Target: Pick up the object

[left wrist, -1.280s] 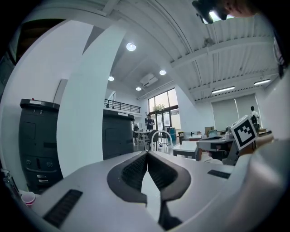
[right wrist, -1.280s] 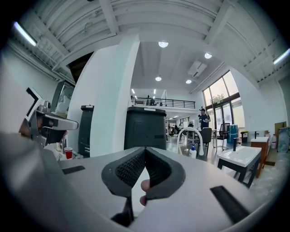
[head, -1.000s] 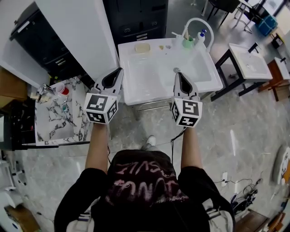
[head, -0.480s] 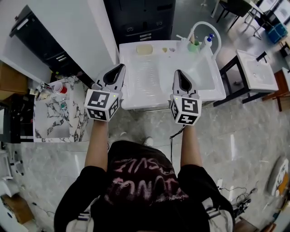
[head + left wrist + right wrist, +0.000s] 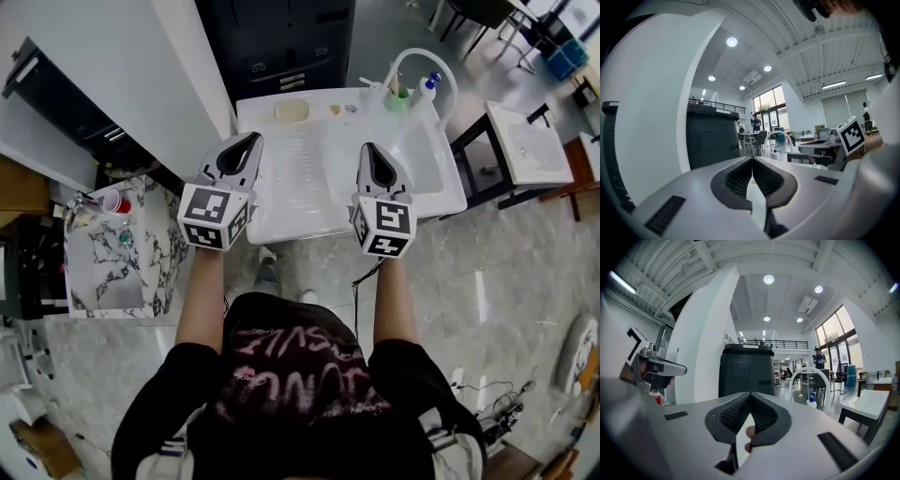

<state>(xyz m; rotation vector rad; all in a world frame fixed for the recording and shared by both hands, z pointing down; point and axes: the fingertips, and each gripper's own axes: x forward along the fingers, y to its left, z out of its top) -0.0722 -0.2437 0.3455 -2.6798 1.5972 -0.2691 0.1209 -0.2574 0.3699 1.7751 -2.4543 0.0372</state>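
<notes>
A white sink (image 5: 300,225) fills the middle of the head view, with a dark cabinet (image 5: 281,37) behind it and a marble-topped table (image 5: 103,267) off to the person's left. The pickup has not begun, and nothing is held in either tool. The left gripper (image 5: 249,141) is held out over the sink's near left corner. Its own view shows its jaws clenched tip to tip with nothing between them. The right gripper (image 5: 367,148) is held out over the near middle of the basin, and its jaws likewise meet at the tips with nothing between them. Both point roughly level toward the far side of the sink. The basin beneath them looks bare. The small things sit along the sink's back ledge: a pale yellow block (image 5: 292,111), perhaps a sponge or a bar of soap, then a green cup (image 5: 397,97) and a bottle (image 5: 428,82) toward the right corner. A red cup (image 5: 120,202) stands on the marble-topped table. The task does not say which thing is meant, but the pale yellow block seems the likeliest. It lies well apart from both grippers, ahead of them and between their two lines, a little nearer the left one. Still to do are the reach across the basin, opening a pair of jaws, closing on the thing and lifting it.
</notes>
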